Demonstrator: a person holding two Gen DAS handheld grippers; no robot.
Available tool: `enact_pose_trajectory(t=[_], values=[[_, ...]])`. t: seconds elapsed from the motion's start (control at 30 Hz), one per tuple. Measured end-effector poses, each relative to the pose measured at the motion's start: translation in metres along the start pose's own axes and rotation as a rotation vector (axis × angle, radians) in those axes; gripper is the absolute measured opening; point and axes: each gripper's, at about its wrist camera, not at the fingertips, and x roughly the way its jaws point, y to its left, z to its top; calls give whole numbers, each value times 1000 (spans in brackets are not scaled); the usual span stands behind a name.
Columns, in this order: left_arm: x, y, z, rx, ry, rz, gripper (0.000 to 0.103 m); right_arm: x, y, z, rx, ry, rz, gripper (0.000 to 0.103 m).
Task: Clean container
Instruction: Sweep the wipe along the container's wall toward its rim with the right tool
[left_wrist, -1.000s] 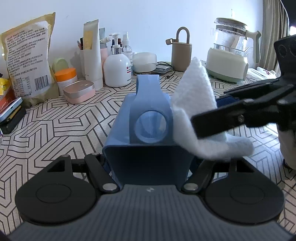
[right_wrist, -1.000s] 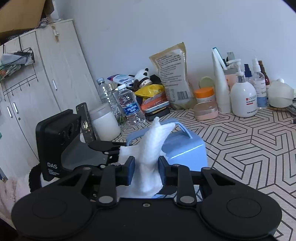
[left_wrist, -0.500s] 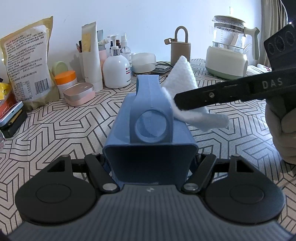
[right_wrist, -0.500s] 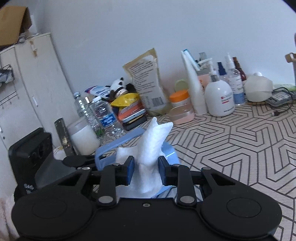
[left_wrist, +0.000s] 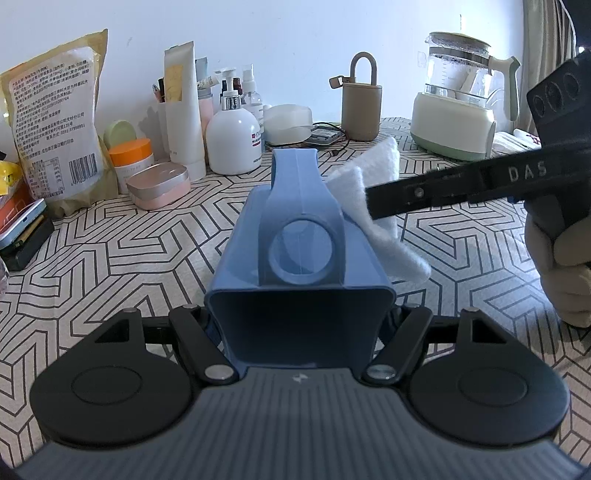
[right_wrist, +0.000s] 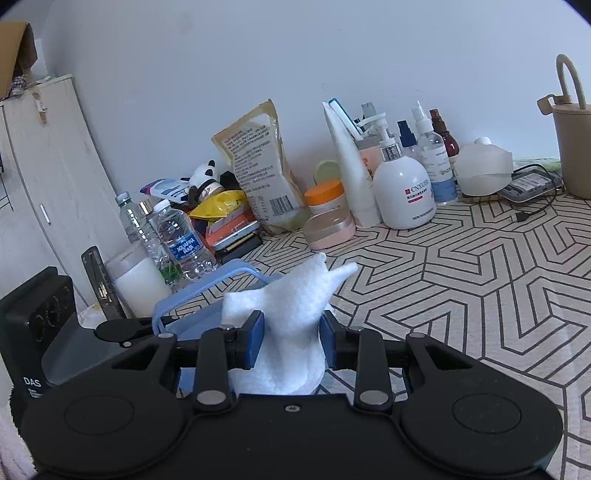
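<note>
the left tongs (left_wrist: 299, 325) clamped the blue container (left_wrist: 299, 258) at lower centre of the frame. the right tongs (right_wrist: 291, 343), their jaws just eased wider, pinched the white cloth (right_wrist: 295, 314) against its right side; loosening further might have dropped it onto the surface (left_wrist: 110, 240).

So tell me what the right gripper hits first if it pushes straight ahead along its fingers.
Probably the blue container: the right gripper, with the white cloth between its fingers, sits beside its side wall. Depth is unclear; it may pass along the wall onto the patterned tabletop.
</note>
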Motion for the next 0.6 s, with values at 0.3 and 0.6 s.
enact_pose_trajectory(t=[0.3, 0.6], values=[[0, 3, 0, -19, 1, -14, 74, 10, 7, -7, -63, 82, -37, 34], [0, 4, -1, -14, 6, -8, 74, 6, 2, -5, 1, 98, 39, 34]])
